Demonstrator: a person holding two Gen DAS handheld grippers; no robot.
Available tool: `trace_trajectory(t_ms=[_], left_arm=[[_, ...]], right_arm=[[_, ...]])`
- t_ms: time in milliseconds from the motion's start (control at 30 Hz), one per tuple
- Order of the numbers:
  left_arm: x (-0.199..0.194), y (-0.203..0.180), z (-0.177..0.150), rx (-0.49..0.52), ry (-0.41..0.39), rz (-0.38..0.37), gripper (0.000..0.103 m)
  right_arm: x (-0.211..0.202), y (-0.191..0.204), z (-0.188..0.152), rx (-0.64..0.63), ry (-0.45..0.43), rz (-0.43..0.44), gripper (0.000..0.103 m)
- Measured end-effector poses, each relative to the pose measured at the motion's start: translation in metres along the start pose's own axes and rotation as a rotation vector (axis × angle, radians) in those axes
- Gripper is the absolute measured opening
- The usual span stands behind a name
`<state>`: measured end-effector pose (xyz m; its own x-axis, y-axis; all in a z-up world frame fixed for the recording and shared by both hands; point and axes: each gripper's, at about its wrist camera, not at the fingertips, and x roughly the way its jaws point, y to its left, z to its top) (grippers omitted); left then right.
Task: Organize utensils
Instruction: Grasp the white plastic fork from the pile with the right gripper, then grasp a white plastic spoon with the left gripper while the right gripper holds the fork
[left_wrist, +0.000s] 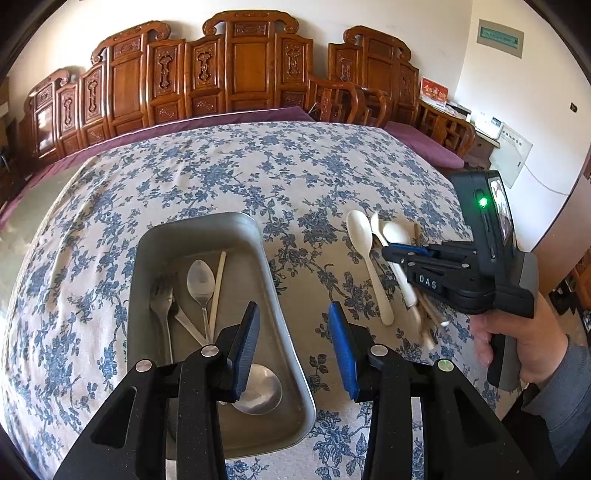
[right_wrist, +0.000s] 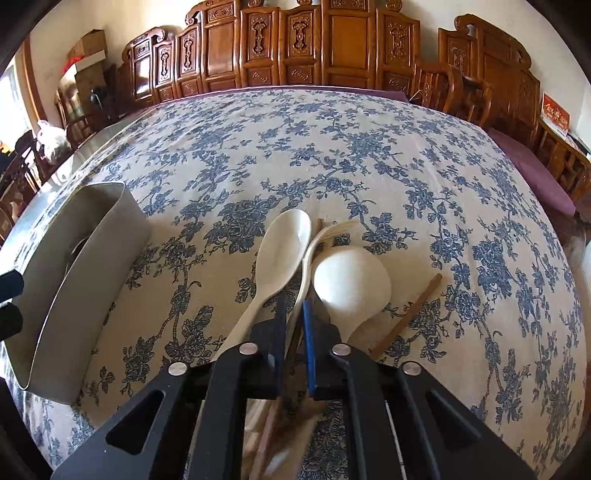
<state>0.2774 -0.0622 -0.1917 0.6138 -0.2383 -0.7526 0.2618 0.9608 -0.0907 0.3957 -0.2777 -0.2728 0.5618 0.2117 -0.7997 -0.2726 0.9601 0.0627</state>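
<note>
The right gripper (right_wrist: 295, 314) was clamped on a cream spoon handle (right_wrist: 301, 280), its lower length hidden; the left gripper (left_wrist: 293, 345) gaped above the tray (left_wrist: 273, 295).

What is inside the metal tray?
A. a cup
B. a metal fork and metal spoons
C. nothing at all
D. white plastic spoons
B: the left wrist view shows a metal fork and a metal spoon lying inside the metal tray; the white spoons lie outside on the tablecloth.

Bright daylight, soft shadows, strong fisheye bending with dark corners; the chopsticks (left_wrist: 430, 317) look motion-blurred.
</note>
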Motion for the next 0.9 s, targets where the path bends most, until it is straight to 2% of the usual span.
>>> trace_trajectory(t_ms=[333,500,700,900], left_arm=[[-0.001,-0.015,0.0,0.019,-0.004,0.01,0.036],[-0.001,-0.028,0.003,0.04,0.004,0.011,0.036],[0.007,-0.05,0.004,0.053,0.018,-0.003,0.036],[0.029,-0.073,0.017,0.094,0.04,-0.01,0.036]], right_arm=[[-0.041,-0.022,0.004,0.104,-0.097,0.1,0.004],[-0.052,-0.039,0.003,0.118,-0.124,0.076,0.004],[-0.05,-0.061,-0.004,0.11,-0.112,0.03,0.004],[-0.047,-0.081,-0.011,0.15,-0.1,0.039,0.004]])
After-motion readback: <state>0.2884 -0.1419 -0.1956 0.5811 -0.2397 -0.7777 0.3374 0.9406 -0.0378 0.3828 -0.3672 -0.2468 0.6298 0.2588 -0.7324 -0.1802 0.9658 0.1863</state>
